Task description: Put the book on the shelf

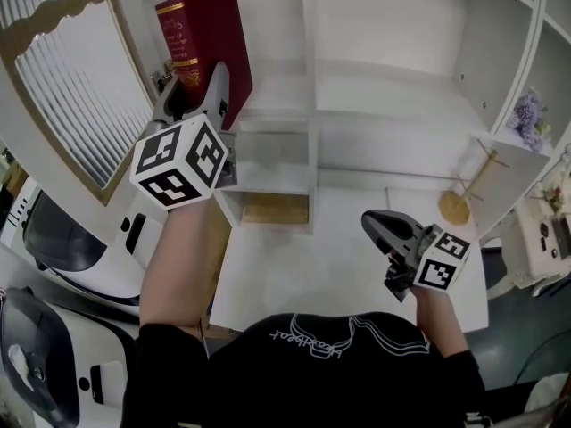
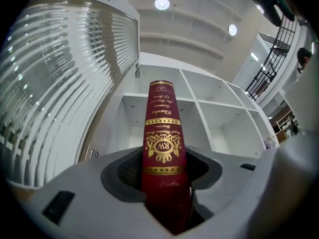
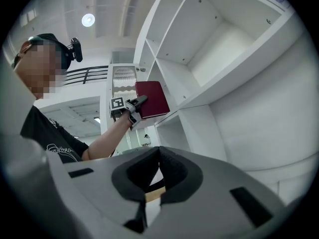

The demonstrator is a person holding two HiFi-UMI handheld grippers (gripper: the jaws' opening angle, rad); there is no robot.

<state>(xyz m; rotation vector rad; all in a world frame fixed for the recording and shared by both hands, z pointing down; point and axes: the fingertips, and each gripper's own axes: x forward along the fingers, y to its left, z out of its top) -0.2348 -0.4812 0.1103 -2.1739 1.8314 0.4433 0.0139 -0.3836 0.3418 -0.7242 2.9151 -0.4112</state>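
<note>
- Shelf (image 1: 308, 78): a white unit with open compartments, standing at the back of the white desk (image 1: 357, 275).
- A right-hand compartment holds a bunch of purple flowers (image 1: 528, 119). It is too small for me to make out any pot.
- The low cubby (image 1: 277, 209) at the foot of the shelf shows a brown board on its floor.
- Book (image 1: 207, 34): dark red with gold lettering and gold bands on the spine. It is held upright in the air in front of the shelf's left column, with the spine facing back towards the left tool.
- In the right gripper view the book sits at the front edge of a compartment. I cannot tell whether any of it is past the edge, and I see no board under it.
- Left tool (image 1: 192, 87): clamped on the lower end of the book, one dark pad on each cover and the jaws spread as wide as the book is thick. It is raised and tilted upwards.
- Right tool (image 3: 159, 151): jaw tips together with nothing between them. It is held low over the desk, well apart from the book.
- Slatted panel (image 1: 62, 87): in a wavy frame just left of the shelf, close beside the book.
- Wooden stand (image 1: 464, 194): a round base with a thin tilted post, on the desk at the right, near the right tool but clear of the left column.
- The compartment straight ahead of the book is open-fronted.
</note>
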